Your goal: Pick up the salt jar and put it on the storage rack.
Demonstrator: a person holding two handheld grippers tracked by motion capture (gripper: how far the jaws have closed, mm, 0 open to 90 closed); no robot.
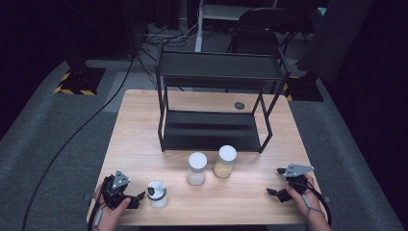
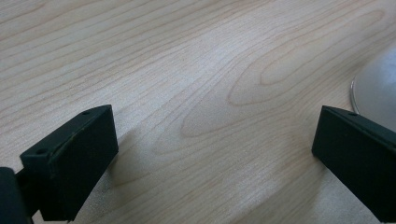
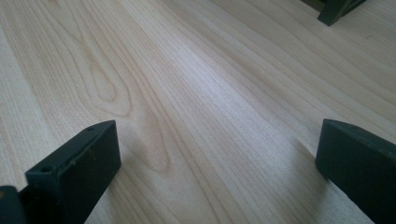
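Note:
Three jars stand on the wooden table (image 1: 139, 125) in front of a black two-tier rack (image 1: 216, 130). One white-lidded jar (image 1: 197, 168) holds pale contents, and the jar beside it (image 1: 224, 161) holds yellowish contents. A third, clear jar (image 1: 157, 194) stands nearer the front left. Just left of it, my left gripper (image 1: 138, 200) rests low on the table, open and holding nothing. Its own view shows the left gripper (image 2: 215, 135) over bare wood, with the clear jar's base (image 2: 378, 91) at the right edge. My right gripper (image 1: 275, 181) is open at the front right. In its own view, the right gripper (image 3: 217, 149) has bare wood between the jaws.
A small dark round disc (image 1: 239, 105) lies on the table behind the rack's lower shelf. One rack foot (image 3: 334, 11) shows at the top right of the right gripper view. Chairs and cables stand on the floor beyond the table.

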